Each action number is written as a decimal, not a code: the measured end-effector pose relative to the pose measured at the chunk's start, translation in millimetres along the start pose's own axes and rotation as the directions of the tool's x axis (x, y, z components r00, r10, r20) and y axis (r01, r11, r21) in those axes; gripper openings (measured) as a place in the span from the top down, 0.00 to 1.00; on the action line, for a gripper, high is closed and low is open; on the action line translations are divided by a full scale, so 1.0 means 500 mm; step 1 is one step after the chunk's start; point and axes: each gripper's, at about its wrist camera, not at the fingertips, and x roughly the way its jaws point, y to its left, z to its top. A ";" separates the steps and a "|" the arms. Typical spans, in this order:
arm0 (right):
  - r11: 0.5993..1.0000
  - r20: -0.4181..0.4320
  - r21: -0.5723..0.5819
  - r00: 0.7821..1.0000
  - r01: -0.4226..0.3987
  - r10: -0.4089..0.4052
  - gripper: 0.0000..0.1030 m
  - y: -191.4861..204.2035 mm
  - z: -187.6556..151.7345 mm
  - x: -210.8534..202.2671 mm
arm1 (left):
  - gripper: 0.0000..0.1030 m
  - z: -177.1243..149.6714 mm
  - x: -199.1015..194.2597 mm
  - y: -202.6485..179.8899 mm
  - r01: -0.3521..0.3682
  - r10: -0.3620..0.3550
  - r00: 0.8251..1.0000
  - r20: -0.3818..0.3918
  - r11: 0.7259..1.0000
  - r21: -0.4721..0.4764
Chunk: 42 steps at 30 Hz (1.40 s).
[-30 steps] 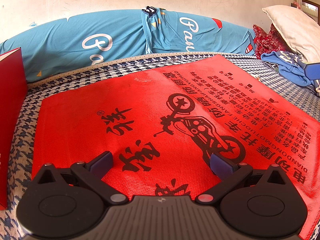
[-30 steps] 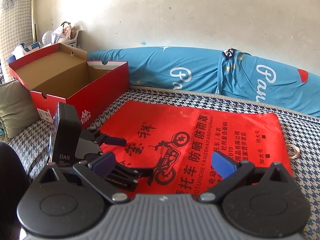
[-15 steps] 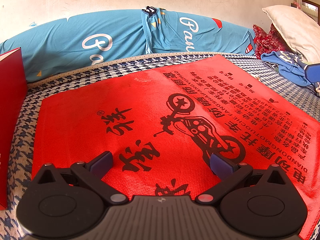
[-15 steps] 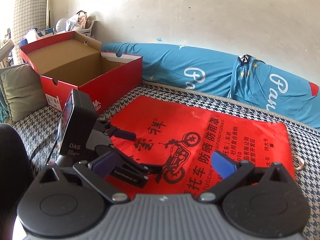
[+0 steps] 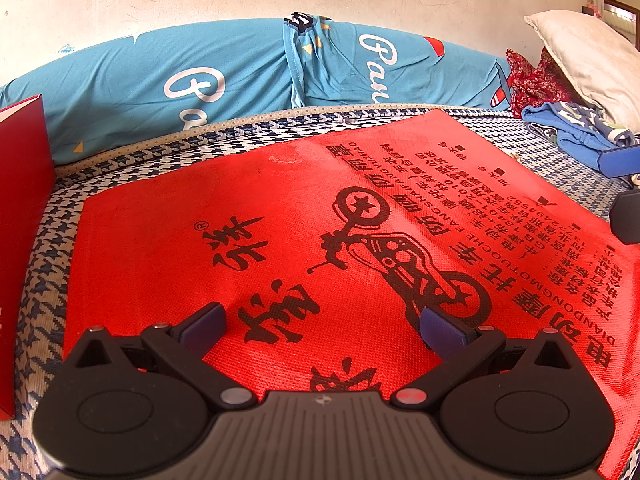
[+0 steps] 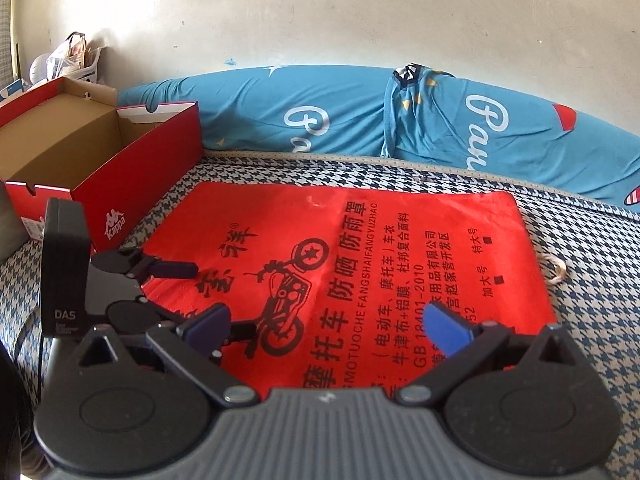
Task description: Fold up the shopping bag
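Red shopping bag (image 6: 344, 264) lay flat and unfolded on the houndstooth bed cover (image 6: 592, 248), print side up, motorcycle logo in the middle. Left hand-held gripper (image 5: 322, 322) sat low over the bag's near edge, fingers spread wide, nothing between them. Right hand-held gripper (image 6: 326, 322) also released, hovering above the bag's near side, empty. Only the right wrist view showed the open red shoe box (image 6: 100, 160) just left of the bag, the bag's drawstring loop (image 6: 558, 270) at its right edge, and the left gripper's body from the side. Only the left wrist view showed a white pillow (image 5: 588, 64) and blue clothes (image 5: 572, 132) right of the bag. Blue bolster (image 6: 360, 120) lay beyond the bag in both.
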 end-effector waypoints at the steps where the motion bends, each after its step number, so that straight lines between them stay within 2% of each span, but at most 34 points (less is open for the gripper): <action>1: 1.000 -0.004 -0.006 1.000 0.000 0.000 0.00 0.001 0.002 0.005 | 0.00 0.000 -0.001 0.000 0.000 0.000 1.000 0.000 1.000 0.000; 11: 0.992 -0.057 -0.125 0.998 0.013 -0.021 0.00 -0.012 0.027 0.110 | 0.00 -0.001 -0.001 0.000 0.000 0.000 1.000 0.000 1.000 0.000; 19: 0.992 -0.076 -0.123 0.997 -0.029 0.019 0.00 -0.039 0.012 0.182 | 0.00 -0.001 -0.001 0.001 0.001 -0.001 1.000 0.001 1.000 0.000; 28: 0.998 -0.107 -0.063 0.994 0.025 -0.032 0.00 -0.067 0.008 0.245 | 0.00 -0.001 -0.001 0.001 0.001 -0.001 1.000 0.001 1.000 0.000; 36: 0.999 -0.099 -0.042 0.995 0.021 -0.025 0.00 -0.073 0.018 0.277 | 0.00 -0.001 -0.002 0.000 0.001 -0.001 1.000 0.001 1.000 0.001; 42: 0.987 -0.041 -0.160 0.999 -0.026 0.020 0.00 -0.047 0.032 0.272 | 0.00 0.000 -0.002 0.001 0.001 -0.001 1.000 0.001 1.000 0.001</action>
